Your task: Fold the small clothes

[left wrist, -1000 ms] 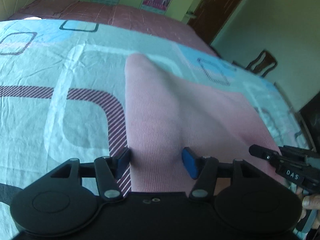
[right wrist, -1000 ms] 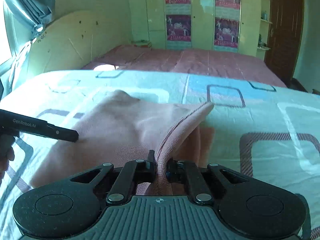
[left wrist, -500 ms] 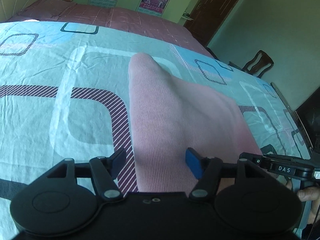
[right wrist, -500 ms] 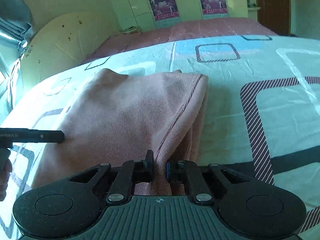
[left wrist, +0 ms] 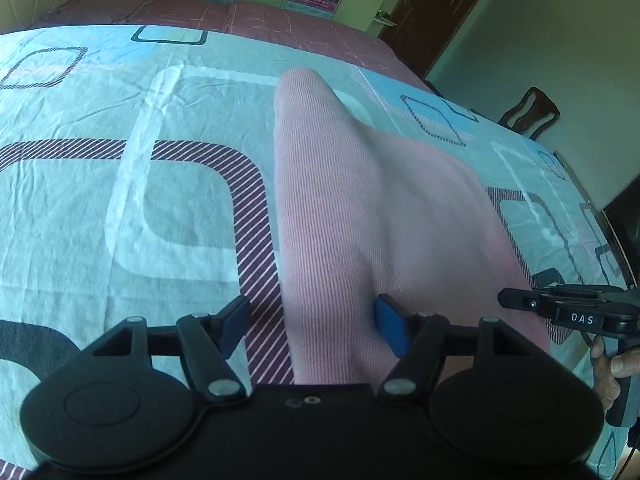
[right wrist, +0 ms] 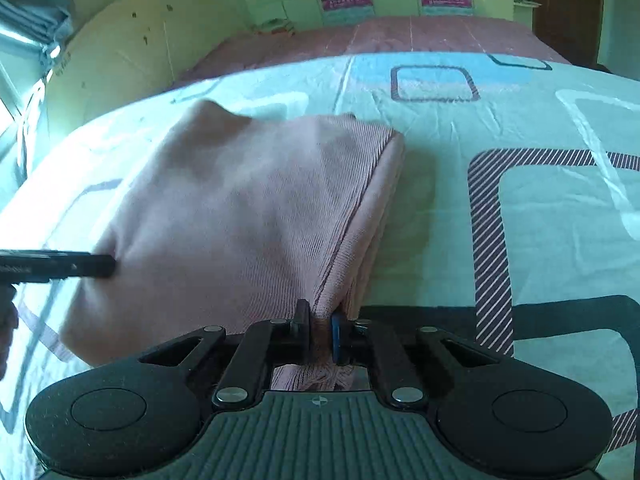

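Observation:
A pink ribbed garment (left wrist: 372,208) lies folded on the patterned bedsheet (left wrist: 120,200). My left gripper (left wrist: 312,328) is open, its jaws wide apart over the garment's near left edge, gripping nothing. The garment also shows in the right wrist view (right wrist: 248,216), doubled over along its right side. My right gripper (right wrist: 320,330) is shut on the garment's near right corner, with bunched cloth between the jaws. The right gripper's tip also shows in the left wrist view (left wrist: 520,302), and the left gripper's tip shows in the right wrist view (right wrist: 102,266) at the garment's left edge.
The light blue sheet (right wrist: 540,220) with striped square patterns spreads around the garment. A maroon bed cover (right wrist: 400,36) lies beyond. A dark wooden chair (left wrist: 532,112) and a door (left wrist: 440,12) stand at the right.
The right gripper has carried the held corner down, so the raised fold now lies flatter on the garment. The left gripper's jaws have opened wider over the left edge.

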A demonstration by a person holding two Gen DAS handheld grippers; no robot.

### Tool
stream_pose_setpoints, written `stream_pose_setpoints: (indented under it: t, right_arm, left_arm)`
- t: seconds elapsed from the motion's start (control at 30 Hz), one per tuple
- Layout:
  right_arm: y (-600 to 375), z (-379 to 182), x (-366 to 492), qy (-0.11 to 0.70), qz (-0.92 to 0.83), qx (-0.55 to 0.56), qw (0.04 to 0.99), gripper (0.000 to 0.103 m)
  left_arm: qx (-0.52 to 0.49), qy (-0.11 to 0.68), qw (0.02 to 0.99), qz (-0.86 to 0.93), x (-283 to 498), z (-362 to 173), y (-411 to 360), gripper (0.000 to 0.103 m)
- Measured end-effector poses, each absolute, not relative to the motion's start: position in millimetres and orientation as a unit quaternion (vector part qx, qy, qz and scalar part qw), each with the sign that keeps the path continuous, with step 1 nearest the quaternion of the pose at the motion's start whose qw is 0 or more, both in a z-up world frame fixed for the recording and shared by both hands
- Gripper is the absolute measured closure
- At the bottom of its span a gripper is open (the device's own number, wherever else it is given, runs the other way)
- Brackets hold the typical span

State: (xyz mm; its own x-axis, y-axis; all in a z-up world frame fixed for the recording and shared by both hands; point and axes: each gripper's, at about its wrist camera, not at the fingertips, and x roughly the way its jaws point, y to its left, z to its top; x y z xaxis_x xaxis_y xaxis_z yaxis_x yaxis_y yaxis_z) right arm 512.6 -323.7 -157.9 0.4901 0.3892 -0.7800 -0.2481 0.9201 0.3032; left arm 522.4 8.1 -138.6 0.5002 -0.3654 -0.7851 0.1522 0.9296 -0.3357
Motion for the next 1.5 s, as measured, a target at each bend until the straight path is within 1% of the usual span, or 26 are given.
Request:
stream_pose_setpoints:
  t: [0.03,0.07,0.1,0.13,0.2,0.23,0.27,0.3,0.33,0.4,0.43,0.53,0.63,0.73,0.87,0.93,0.97,1.03,1.13,1.2,1.23,1.3,1.33,1.4,1.5]
  right_arm:
    - [-325.1,-153.9,512.7,0.465,0.181,0.083,0.863,0.091]
    - [-329.2,-147.0,509.1,0.452,0.168,0.091,0.871,0.085]
    - [-332.4,-138.8,504.5,0.429,0.151,0.088,0.886,0.064]
    - [-334.9,-130.9,500.5,0.403,0.146,0.084,0.900,0.059]
    - [-334.4,-120.1,504.4,0.380,0.148,0.077,0.910,0.059]
    - [-331.5,-117.3,510.9,0.375,0.148,0.072,0.912,0.059]
    - [-327.3,-115.8,517.2,0.373,0.149,0.066,0.913,0.059]
    - [-320.9,-115.1,526.5,0.371,0.153,0.056,0.914,0.065]
    - [-313.6,-116.5,537.7,0.374,0.160,0.044,0.912,0.080]
    - [-300.0,-125.1,556.9,0.389,0.166,0.020,0.906,0.089]
    - [-295.3,-130.8,563.8,0.391,0.168,0.005,0.905,0.091]
    - [-290.5,-155.3,584.9,0.422,0.149,-0.035,0.894,0.091]
    - [-299.9,-170.6,590.1,0.429,0.138,-0.030,0.892,0.092]
    - [-298.5,-168.9,588.6,0.431,0.138,-0.044,0.891,0.091]
    - [-299.3,-148.2,588.7,0.389,0.140,-0.025,0.910,0.091]
    - [-296.2,-149.8,601.9,0.392,0.137,-0.024,0.909,0.091]
    - [-294.4,-154.9,610.5,0.407,0.131,-0.022,0.904,0.091]
    - [-295.2,-169.4,621.2,0.431,0.117,-0.019,0.895,0.091]
    - [-297.8,-171.2,618.7,0.422,0.112,-0.010,0.899,0.091]
    - [-298.5,-168.1,614.6,0.420,0.109,-0.009,0.901,0.091]
    - [-301.1,-163.6,610.8,0.416,0.105,0.001,0.903,0.091]
    - [-306.3,-153.6,599.5,0.407,0.105,0.019,0.907,0.091]
    - [-308.9,-147.2,589.3,0.401,0.108,0.029,0.909,0.091]
    - [-311.7,-138.1,569.4,0.396,0.122,0.041,0.909,0.091]
    - [-309.6,-129.1,535.3,0.392,0.154,0.045,0.906,0.091]
  left_arm:
    - [-0.104,0.464,0.866,-0.151,521.5,-131.0,10.2,0.038]
    - [-0.097,0.444,0.878,-0.151,519.1,-122.1,12.8,0.040]
    - [-0.093,0.421,0.890,-0.151,518.2,-112.3,16.0,0.040]
    - [-0.092,0.405,0.896,-0.156,521.0,-104.5,18.7,0.040]
    - [-0.082,0.388,0.903,-0.162,533.4,-96.0,18.5,0.041]
    - [-0.073,0.385,0.904,-0.171,545.2,-92.6,14.3,0.044]
    - [-0.068,0.381,0.904,-0.182,553.3,-91.5,10.7,0.052]
    - [-0.060,0.378,0.902,-0.199,565.0,-91.4,2.8,0.053]
    - [-0.048,0.380,0.900,-0.206,575.1,-94.0,-4.8,0.055]
    - [-0.026,0.387,0.895,-0.221,592.6,-103.1,-19.1,0.059]
    - [-0.020,0.390,0.892,-0.228,598.4,-108.9,-24.7,0.060]
    - [0.011,0.414,0.883,-0.222,610.7,-133.7,-36.0,0.059]
    - [0.027,0.418,0.881,-0.218,610.1,-143.3,-42.5,0.059]
    - [0.029,0.426,0.878,-0.218,616.2,-135.8,-43.1,0.060]
    - [0.059,0.382,0.898,-0.210,625.5,-120.4,-43.4,0.061]
    - [0.038,0.396,0.895,-0.202,645.5,-127.9,-41.3,0.061]
    - [0.028,0.409,0.889,-0.202,654.3,-134.6,-40.7,0.061]
    - [0.016,0.451,0.870,-0.201,669.1,-156.3,-40.2,0.057]
    - [-0.027,0.450,0.870,-0.201,670.1,-159.6,-28.1,0.055]
    - [-0.018,0.441,0.876,-0.195,659.7,-152.5,-25.4,0.055]
    - [-0.010,0.431,0.881,-0.196,650.5,-146.6,-25.1,0.058]
    - [-0.003,0.411,0.890,-0.197,628.4,-135.0,-19.3,0.049]
    - [-0.006,0.401,0.894,-0.200,615.1,-129.4,-14.6,0.041]
    - [-0.024,0.391,0.897,-0.205,586.3,-120.6,-2.8,0.041]
    - [-0.046,0.398,0.891,-0.213,549.9,-120.3,3.5,0.043]
